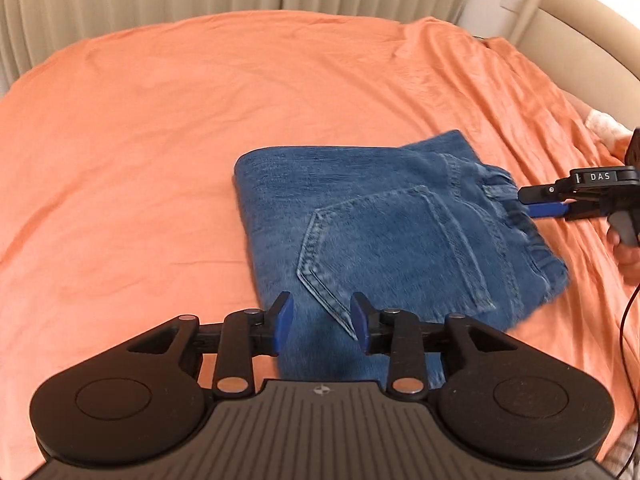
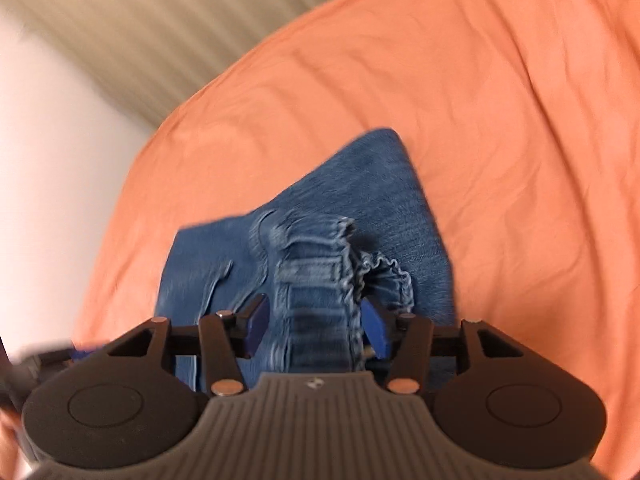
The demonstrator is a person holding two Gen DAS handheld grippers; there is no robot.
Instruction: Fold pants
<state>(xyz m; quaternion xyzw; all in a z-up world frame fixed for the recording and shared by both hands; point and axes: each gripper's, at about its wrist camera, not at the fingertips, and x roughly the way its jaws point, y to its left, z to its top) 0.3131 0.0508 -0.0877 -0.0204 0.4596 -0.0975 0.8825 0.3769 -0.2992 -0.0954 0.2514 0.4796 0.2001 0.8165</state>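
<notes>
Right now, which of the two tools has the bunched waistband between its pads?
The right tool: the jeans' gathered waistband sits between its open blue pads. The left tool hangs over flat denim near the back pocket.

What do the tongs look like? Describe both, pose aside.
Both are matt black. The left tongs and right tongs have blue pads, linkage arms with silver pivot pins and a ribbed grey body flanked by two round black housings. The right one bears "DAS" in white and trails a dark cable.

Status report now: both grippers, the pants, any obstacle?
Left gripper open above jeans. Right gripper open, waistband between pads. Jeans folded on bed sheet. No obstacle.
</notes>
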